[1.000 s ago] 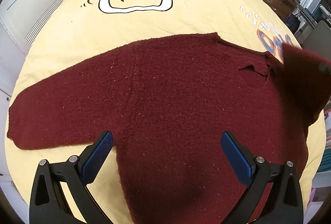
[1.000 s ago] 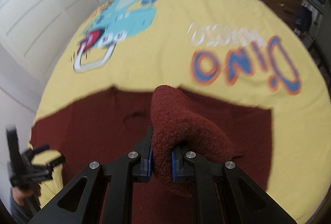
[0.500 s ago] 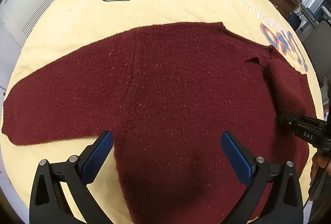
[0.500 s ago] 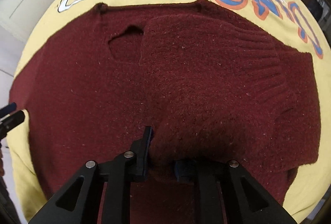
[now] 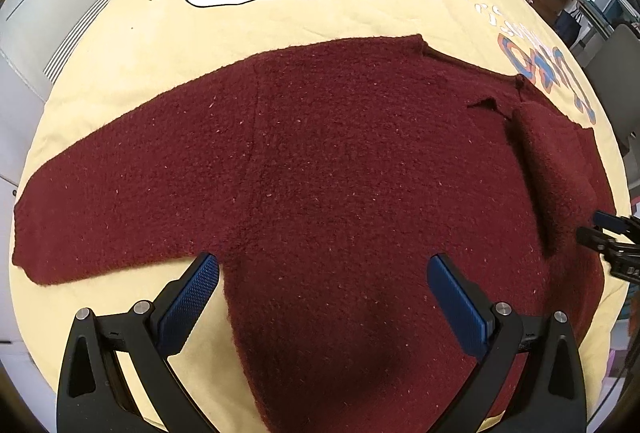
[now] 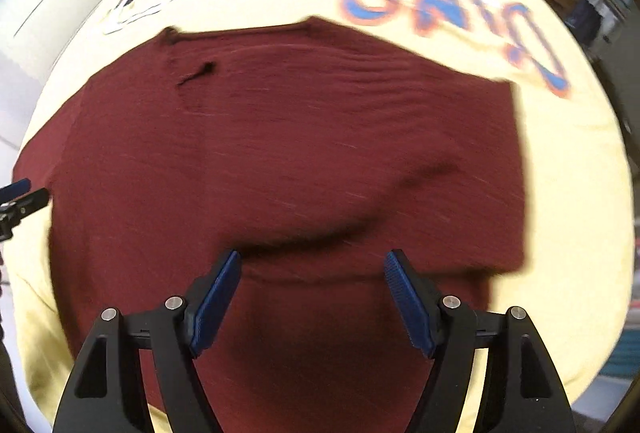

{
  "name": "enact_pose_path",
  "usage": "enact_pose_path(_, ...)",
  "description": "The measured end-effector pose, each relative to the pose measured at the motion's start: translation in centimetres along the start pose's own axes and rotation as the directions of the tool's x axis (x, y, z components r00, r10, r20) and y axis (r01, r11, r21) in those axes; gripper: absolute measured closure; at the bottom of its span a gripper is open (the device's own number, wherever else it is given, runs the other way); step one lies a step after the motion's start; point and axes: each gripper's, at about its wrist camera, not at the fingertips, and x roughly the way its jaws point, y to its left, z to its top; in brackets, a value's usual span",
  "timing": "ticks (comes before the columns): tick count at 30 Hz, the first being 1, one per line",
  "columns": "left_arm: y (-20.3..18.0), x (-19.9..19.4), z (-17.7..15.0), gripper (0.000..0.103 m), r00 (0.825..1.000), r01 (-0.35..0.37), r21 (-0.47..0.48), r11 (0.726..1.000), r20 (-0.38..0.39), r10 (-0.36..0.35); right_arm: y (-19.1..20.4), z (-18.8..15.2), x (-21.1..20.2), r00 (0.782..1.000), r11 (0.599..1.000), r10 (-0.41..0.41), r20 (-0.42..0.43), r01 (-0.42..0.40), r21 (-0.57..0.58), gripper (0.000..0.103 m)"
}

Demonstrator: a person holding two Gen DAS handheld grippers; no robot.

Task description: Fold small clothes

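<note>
Spread over the yellow bed (image 5: 120, 81), the maroon sweater (image 5: 320, 161) is lying with one sleeve (image 6: 320, 153) now folded across it; the right gripper (image 6: 312, 269) is gaping, having released it, and the left gripper (image 5: 322, 273) is hovering wide, holding nothing.

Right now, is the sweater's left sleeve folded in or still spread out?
Spread out. The left sleeve lies flat across the yellow bedspread, while the other sleeve is folded over the sweater body.

Both wrist views overlook one sweater (image 5: 320, 173) (closely)
</note>
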Motion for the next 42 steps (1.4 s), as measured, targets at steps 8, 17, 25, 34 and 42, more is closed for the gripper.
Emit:
enact_pose_path(8, -3.5, 0.7, 0.7, 0.001, 1.000, 0.021, 0.073, 0.997, -0.010, -0.021, -9.3, -1.6, 0.5, 0.992, 0.981, -0.122, -0.012, 0.122, 0.149, 0.027)
enact_pose_path(17, -13.9, 1.3, 4.0, 0.001, 0.996, 0.082, 0.284, 0.955, 0.005, -0.087, -12.4, -0.8, 4.2, 0.999, 0.976, -0.023, -0.044, 0.032, 0.216, 0.087)
enact_pose_path(25, -22.8, 3.7, 4.8, 0.001, 0.992, 0.130, 0.454, 0.882, -0.056, -0.117, -13.1, -1.0, 4.3, 1.000, 0.974, 0.006, -0.016, -0.002, 0.225, 0.087)
enact_pose_path(34, -29.5, 8.1, 3.9, 0.001, 0.992, 0.105, 0.596, 0.796, -0.115, -0.045, -14.2, -1.3, 4.9, 0.999, 0.966, 0.048, -0.011, -0.044, 0.253, 0.086)
enact_pose_path(42, -30.5, 12.8, 6.0, 0.051, 0.992, 0.023, 0.611, 0.791, -0.115, 0.060, -14.4, -1.6, 5.0, 0.999, 0.966, 0.048, -0.017, -0.042, 0.255, 0.086)
